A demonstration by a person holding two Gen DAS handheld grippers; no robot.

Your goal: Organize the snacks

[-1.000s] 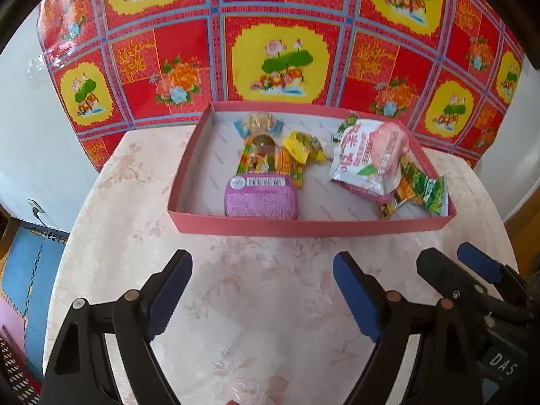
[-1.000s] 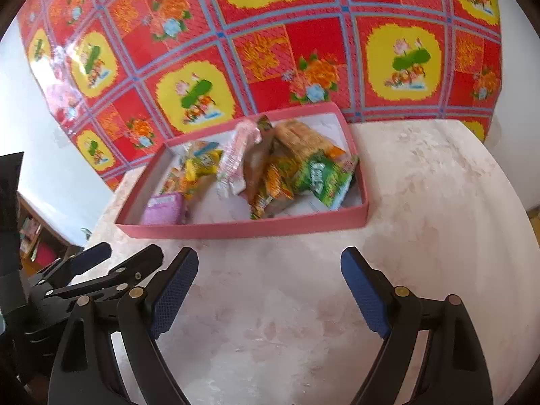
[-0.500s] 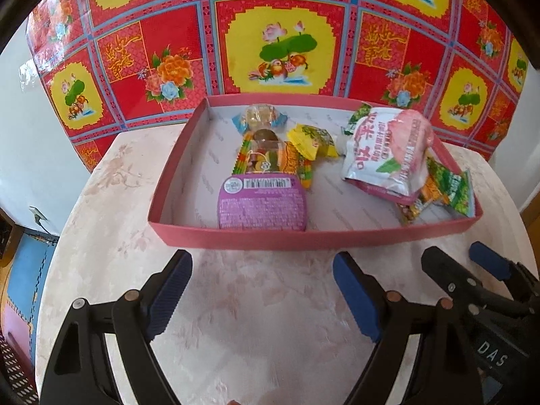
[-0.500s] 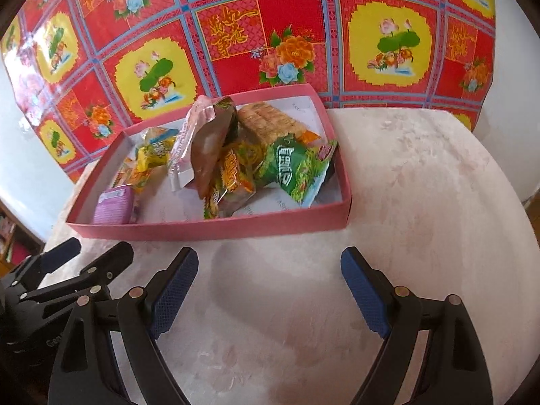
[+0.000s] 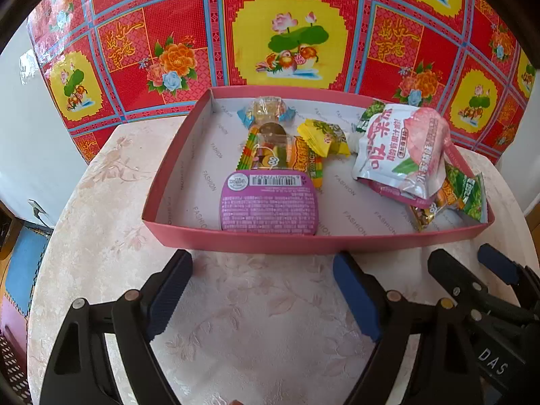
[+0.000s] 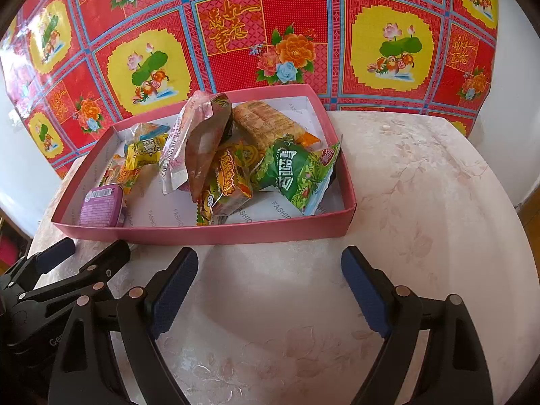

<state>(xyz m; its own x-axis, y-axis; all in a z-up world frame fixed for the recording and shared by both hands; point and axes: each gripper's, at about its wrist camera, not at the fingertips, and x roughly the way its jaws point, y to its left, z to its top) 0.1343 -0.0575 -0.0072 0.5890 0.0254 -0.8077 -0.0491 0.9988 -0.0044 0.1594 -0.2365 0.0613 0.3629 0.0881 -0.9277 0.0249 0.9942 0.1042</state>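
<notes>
snacks (image 5: 270,199) all lie in pink box (image 5: 303,241) | left claw (image 5: 263,292), right claw (image 6: 270,292) wide open, empty, near box | stage unclear: sorting or finished

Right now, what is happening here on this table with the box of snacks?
A person holds two grippers just in front of a pink box on the table. The left gripper and the right gripper are both open and hold nothing. The snacks lie inside the box: a purple tin at the near wall, a pink and white pouch leaning on other packets, and a green packet at the right end.
</notes>
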